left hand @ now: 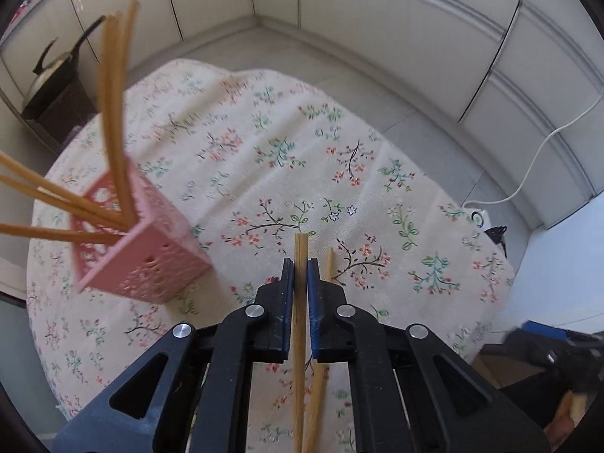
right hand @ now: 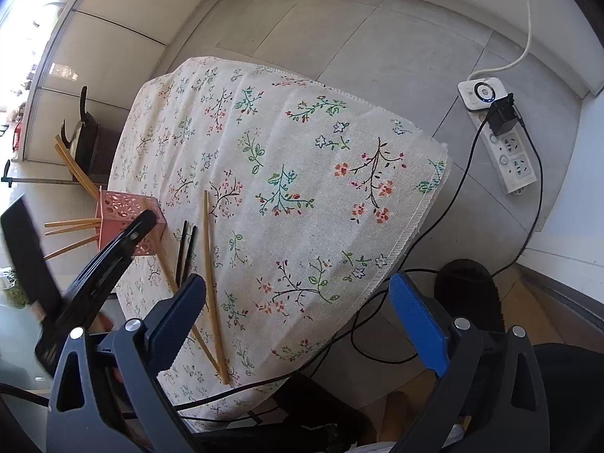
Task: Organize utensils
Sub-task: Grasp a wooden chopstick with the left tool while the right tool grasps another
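a lived-in home, most likely a kitchen or dining corner. a small table wears a floral tablecloth (right hand: 287, 173) over a pale tiled floor (right hand: 358, 37), with plain panelled walls (left hand: 396, 19) behind. at far left a lidded pan (left hand: 53, 75) sits on a dark stand. a white power strip (right hand: 498, 139) with a plugged-in charger lies at right.

No legible txt, labels, brands or nos. anywhere, incl. on power strip (right hand: 498, 139).
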`<state>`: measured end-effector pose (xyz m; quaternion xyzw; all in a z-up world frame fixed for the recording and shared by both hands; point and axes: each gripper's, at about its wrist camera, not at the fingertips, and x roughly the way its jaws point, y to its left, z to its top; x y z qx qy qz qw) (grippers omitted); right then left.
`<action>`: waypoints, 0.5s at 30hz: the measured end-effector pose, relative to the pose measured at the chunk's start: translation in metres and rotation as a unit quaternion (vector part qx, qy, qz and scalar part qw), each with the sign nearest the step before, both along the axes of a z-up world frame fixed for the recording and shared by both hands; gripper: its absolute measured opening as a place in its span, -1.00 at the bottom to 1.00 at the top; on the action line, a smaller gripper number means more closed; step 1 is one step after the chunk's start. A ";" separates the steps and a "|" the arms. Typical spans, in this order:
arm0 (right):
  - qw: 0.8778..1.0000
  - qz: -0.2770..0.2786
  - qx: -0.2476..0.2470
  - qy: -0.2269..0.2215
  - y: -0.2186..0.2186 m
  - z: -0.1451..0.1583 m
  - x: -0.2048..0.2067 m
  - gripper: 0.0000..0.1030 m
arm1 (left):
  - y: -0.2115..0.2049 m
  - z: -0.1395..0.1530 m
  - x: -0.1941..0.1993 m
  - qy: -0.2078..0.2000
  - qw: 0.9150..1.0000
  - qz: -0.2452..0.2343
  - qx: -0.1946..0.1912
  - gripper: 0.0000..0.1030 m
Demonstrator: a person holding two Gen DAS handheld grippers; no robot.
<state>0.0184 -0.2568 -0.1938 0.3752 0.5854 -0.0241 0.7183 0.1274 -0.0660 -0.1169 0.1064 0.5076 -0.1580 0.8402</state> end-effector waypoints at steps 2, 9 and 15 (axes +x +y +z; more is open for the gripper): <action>1.000 -0.001 -0.004 -0.001 0.004 0.001 0.003 0.84 | 0.006 0.013 -0.014 -0.016 1.000 -0.003 -0.003 -0.87; 0.999 0.027 -0.040 -0.015 0.040 0.009 0.029 0.84 | 0.040 0.057 -0.064 -0.072 0.997 0.004 -0.027 -0.87; 0.993 0.084 -0.080 -0.019 0.086 0.008 0.078 0.84 | 0.070 0.083 -0.102 -0.111 0.992 0.020 -0.054 -0.87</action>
